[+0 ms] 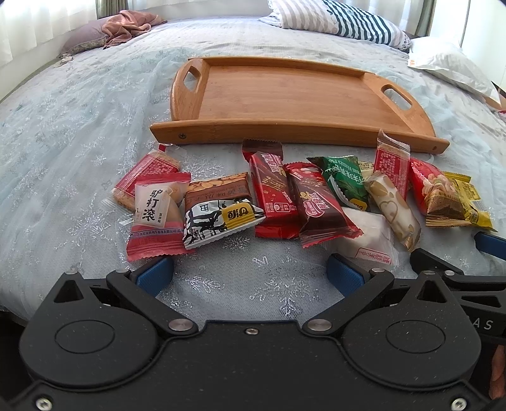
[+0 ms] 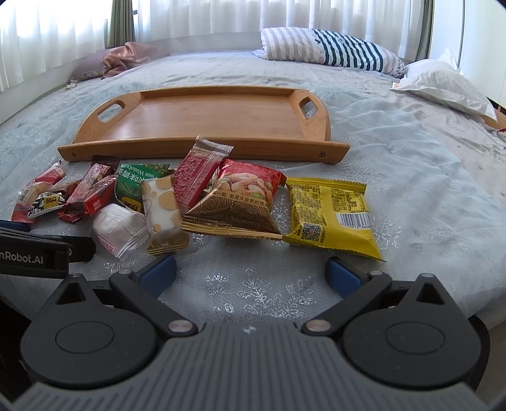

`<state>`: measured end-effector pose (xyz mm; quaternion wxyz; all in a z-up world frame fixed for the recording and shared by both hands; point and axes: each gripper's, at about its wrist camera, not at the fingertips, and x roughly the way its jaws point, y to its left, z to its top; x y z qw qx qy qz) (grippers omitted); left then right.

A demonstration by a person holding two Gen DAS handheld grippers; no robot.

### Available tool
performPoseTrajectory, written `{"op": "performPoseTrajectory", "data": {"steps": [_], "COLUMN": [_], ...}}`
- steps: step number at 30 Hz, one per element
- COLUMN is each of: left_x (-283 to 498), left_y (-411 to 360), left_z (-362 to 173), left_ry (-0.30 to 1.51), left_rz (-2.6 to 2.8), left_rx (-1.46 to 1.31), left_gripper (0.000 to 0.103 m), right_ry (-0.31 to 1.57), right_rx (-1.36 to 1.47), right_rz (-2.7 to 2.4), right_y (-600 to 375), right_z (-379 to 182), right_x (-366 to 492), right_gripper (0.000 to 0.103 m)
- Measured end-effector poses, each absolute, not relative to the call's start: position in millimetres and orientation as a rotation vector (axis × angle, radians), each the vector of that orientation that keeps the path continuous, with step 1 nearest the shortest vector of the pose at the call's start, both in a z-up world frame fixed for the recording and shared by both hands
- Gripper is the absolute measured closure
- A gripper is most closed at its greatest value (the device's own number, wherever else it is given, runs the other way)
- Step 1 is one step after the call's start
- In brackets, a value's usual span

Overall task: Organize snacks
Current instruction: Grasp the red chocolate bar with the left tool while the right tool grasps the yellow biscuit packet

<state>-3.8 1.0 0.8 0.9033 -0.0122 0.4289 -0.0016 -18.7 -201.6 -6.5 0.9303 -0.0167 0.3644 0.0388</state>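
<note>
Both grippers hover low over the bedspread [image 2: 411, 164], left gripper [image 1: 249, 272] and right gripper [image 2: 249, 268] each spread wide, holding nothing. Just past them the snacks [image 1: 284, 196] sit in a messy row on the bed. Behind, the tray [image 1: 284, 91] is totally bare, so I'd say sorting hasn't started. Pillows [image 2: 332, 50] and curtains [image 2: 205, 19] at the back.

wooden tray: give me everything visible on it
The wooden tray is a bamboo-looking rectangular board with raised rails on its long sides, rounded ends, an oval handle cutout in each end and a screw head in the near rail. It lies flat on the bedspread, empty, beyond the row of snack packets. The upright red packet overlaps its near rail in view; contact is unclear.
</note>
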Motion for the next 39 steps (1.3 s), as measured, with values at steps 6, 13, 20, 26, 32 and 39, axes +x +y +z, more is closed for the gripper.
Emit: {"op": "performPoseTrajectory", "data": {"steps": [6,13,20,26,32,39], "left_x": [-1.9,-21.5,-9.1,12.0,23.3,30.4], "left_y": [2.8,-2.1,-14.8,-19.0,-20.6,-22.1], "left_z": [11.8,43.2,52.9,39.8,34.2,35.9], "left_ry": [0.926,0.853,0.801,0.817,0.811,0.782], "left_rz": [-0.026,-0.144,-0.153,-0.109,-0.088,-0.096], "left_rx": [-0.040,-0.080,-0.082,-0.069,-0.060,-0.045], "left_gripper": [0.001,0.034,0.068,0.068,0.067,0.061], "right_ry": [0.724,0.619,0.600,0.642,0.667,0.685], "right_rx": [0.035,0.070,0.064,0.039,0.003,-0.002], "right_rz": [0.125,0.122,-0.010,-0.048,-0.070,-0.074], "right_y": [-211.7,-232.7,-247.6,-250.8,-247.3,-250.7], "right_z": [3.2,26.1,29.7,17.4,7.4,1.0], "right_x": [-32.4,-48.1,-28.9,-10.8,5.4,24.5], "right_gripper": [0.000,0.004,0.037,0.033,0.024,0.018]}}
